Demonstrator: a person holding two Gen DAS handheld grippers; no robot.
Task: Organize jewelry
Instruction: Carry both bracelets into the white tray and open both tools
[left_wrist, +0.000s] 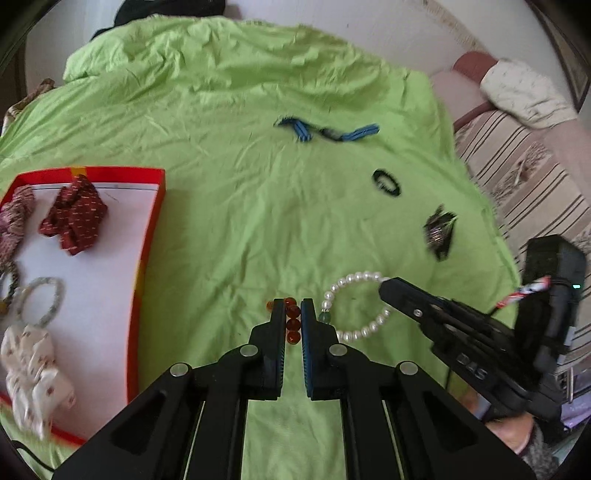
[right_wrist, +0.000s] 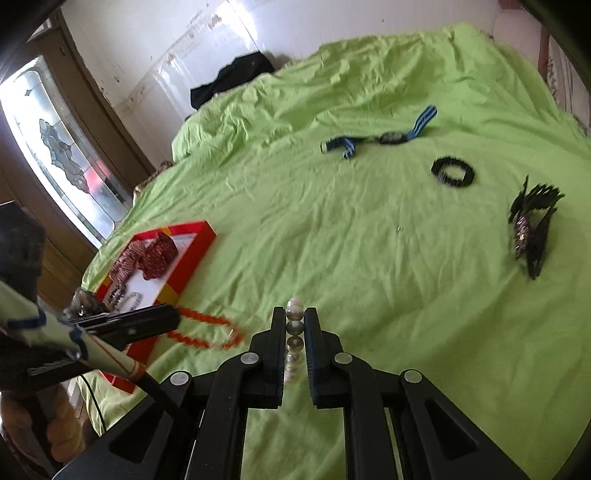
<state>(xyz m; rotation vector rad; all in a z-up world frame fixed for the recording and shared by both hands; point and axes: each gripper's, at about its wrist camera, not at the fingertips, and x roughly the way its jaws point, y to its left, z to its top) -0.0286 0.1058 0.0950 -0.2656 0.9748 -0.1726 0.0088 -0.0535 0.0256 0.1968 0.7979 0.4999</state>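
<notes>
My left gripper (left_wrist: 293, 308) is shut on an orange bead bracelet (left_wrist: 292, 325), held just above the green sheet; the bracelet also shows in the right wrist view (right_wrist: 207, 326). My right gripper (right_wrist: 295, 314) is shut on a white pearl bracelet (right_wrist: 294, 343), whose loop shows in the left wrist view (left_wrist: 356, 306) with the right gripper's tip (left_wrist: 391, 290) on it. A red-rimmed tray (left_wrist: 147, 236) lies at the left, holding scrunchies (left_wrist: 75, 216) and a pale bangle (left_wrist: 40, 301).
On the green sheet (left_wrist: 240, 184) farther off lie a blue strap with goggles (left_wrist: 325, 131), a black hair tie (left_wrist: 386, 181) and a black claw clip (left_wrist: 437, 230). A striped sofa (left_wrist: 524, 173) stands at the right. Dark clothing (right_wrist: 229, 79) lies at the bed's far edge.
</notes>
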